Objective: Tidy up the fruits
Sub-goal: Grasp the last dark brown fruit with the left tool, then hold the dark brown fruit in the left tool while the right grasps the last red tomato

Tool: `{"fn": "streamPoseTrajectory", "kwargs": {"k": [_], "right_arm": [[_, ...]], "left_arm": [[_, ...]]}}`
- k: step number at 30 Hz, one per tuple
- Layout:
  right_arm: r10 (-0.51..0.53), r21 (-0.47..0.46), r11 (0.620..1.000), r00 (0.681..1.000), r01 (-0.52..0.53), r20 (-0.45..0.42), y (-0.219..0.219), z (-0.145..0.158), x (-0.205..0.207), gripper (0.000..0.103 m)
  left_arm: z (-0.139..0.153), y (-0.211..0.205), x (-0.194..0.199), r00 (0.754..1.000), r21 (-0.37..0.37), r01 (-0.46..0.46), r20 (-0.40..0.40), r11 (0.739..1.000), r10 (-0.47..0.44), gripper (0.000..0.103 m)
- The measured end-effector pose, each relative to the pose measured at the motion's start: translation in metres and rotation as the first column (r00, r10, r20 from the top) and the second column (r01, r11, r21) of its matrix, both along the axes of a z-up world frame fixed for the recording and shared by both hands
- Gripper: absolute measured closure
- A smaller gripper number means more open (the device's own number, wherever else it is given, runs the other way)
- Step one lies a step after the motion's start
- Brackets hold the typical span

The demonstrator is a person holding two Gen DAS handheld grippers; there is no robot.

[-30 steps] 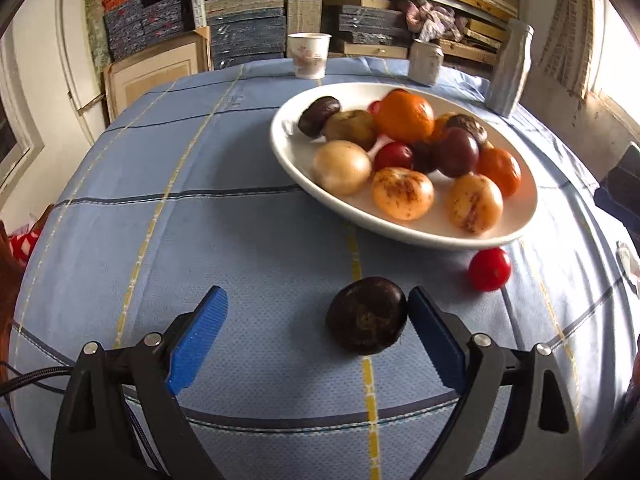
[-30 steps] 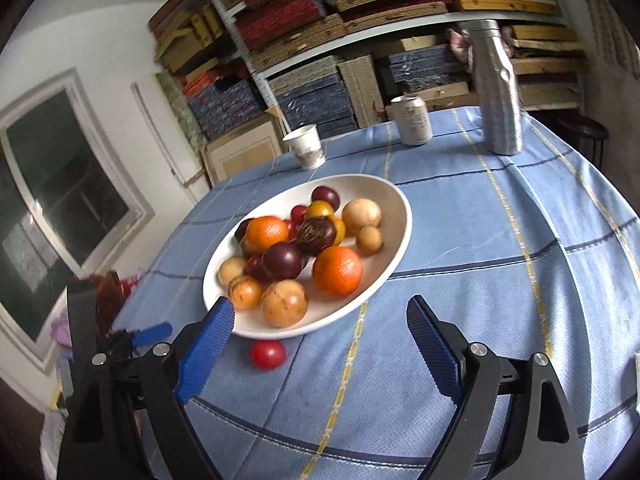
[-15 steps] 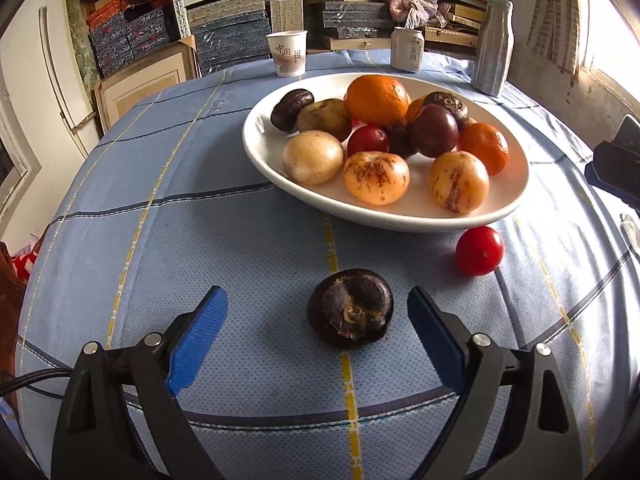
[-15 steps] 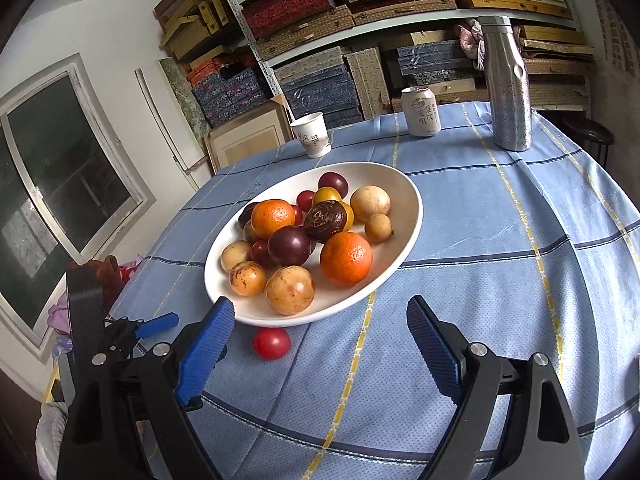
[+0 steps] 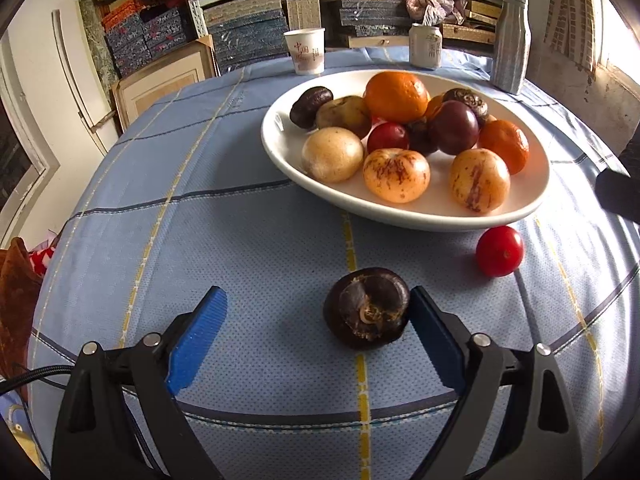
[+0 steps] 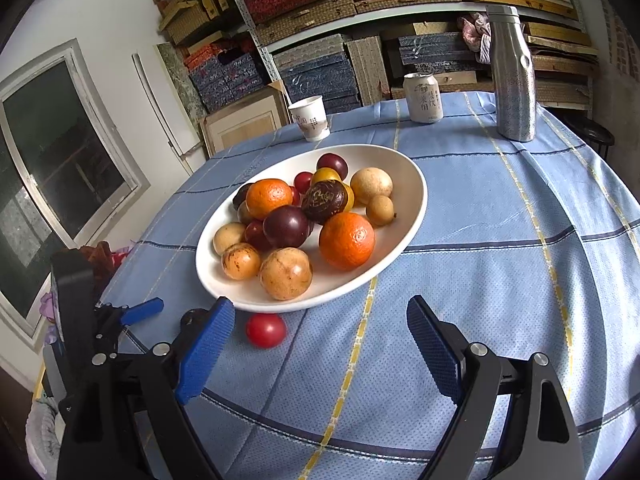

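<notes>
A dark brown round fruit (image 5: 366,308) lies on the blue tablecloth with its stem end up. It sits between the pads of my left gripper (image 5: 316,336), which is open, close against the right pad (image 5: 432,336) and far from the left one. A red tomato (image 5: 499,251) rests on the cloth just outside the white oval plate (image 5: 400,216), which holds several oranges, plums and yellow-brown fruits. My right gripper (image 6: 320,344) is open with nothing held. The tomato (image 6: 265,330) lies just ahead of its left pad, in front of the plate (image 6: 418,208).
A paper cup (image 6: 310,118), a drink can (image 6: 422,98) and a tall metal bottle (image 6: 514,76) stand at the table's far edge. Behind them are shelves stacked with boxes. A blue finger (image 6: 142,311) of the left gripper shows at the left of the right wrist view.
The dark fruit has rolled over, now showing its stem end, and ended up beside the left gripper's right pad. Both views have shifted slightly, the plate looking nearer. Both jaws stay wide.
</notes>
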State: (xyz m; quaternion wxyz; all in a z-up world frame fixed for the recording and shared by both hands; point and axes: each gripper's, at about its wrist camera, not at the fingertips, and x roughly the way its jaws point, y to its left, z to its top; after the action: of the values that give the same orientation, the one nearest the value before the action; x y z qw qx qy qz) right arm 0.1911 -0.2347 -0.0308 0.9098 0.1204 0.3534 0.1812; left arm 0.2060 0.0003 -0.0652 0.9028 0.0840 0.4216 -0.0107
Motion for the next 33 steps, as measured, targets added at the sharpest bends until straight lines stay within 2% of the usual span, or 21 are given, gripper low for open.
{"fn": "streamPoseTrajectory", "kwargs": {"k": [4,7,12,14,17,21,27,33], "right_arm": [[0.006,-0.011,1.0,1.0,-0.006,-0.003,0.003,-0.001,0.0,0.014],[0.007,-0.013,1.0,1.0,-0.007,-0.006,0.002,-0.002,0.0,0.014],[0.007,-0.013,1.0,1.0,-0.007,-0.007,0.002,-0.002,0.001,0.014],[0.008,-0.014,1.0,1.0,-0.008,-0.007,0.002,-0.002,0.001,0.014],[0.007,-0.013,1.0,1.0,-0.008,-0.007,0.002,-0.002,0.0,0.014],[0.021,-0.02,1.0,1.0,-0.021,-0.003,0.006,-0.002,0.0,0.014],[0.072,-0.078,0.994,0.997,-0.073,-0.007,0.026,-0.008,-0.004,0.014],[0.118,-0.133,0.984,0.993,-0.12,-0.023,0.048,-0.013,-0.006,0.014]], "left_arm": [[0.002,-0.001,0.0,1.0,0.001,0.002,0.012,1.0,-0.002,0.015],[0.003,-0.002,-0.001,1.0,-0.006,0.012,0.015,1.0,-0.011,0.024],[0.002,-0.005,-0.003,1.0,-0.006,0.02,0.014,1.0,-0.02,0.029],[0.002,-0.005,-0.004,0.999,-0.018,0.031,0.013,0.999,-0.031,0.037],[0.0,-0.009,-0.005,0.998,-0.042,0.062,-0.005,0.997,-0.062,0.062],[0.001,-0.008,-0.008,0.997,-0.089,0.081,-0.009,0.993,-0.082,0.062],[0.012,0.002,-0.01,0.999,-0.104,0.033,0.029,0.994,-0.031,0.062],[0.026,0.02,-0.01,0.998,-0.155,-0.003,0.065,0.988,0.014,0.062]]}}
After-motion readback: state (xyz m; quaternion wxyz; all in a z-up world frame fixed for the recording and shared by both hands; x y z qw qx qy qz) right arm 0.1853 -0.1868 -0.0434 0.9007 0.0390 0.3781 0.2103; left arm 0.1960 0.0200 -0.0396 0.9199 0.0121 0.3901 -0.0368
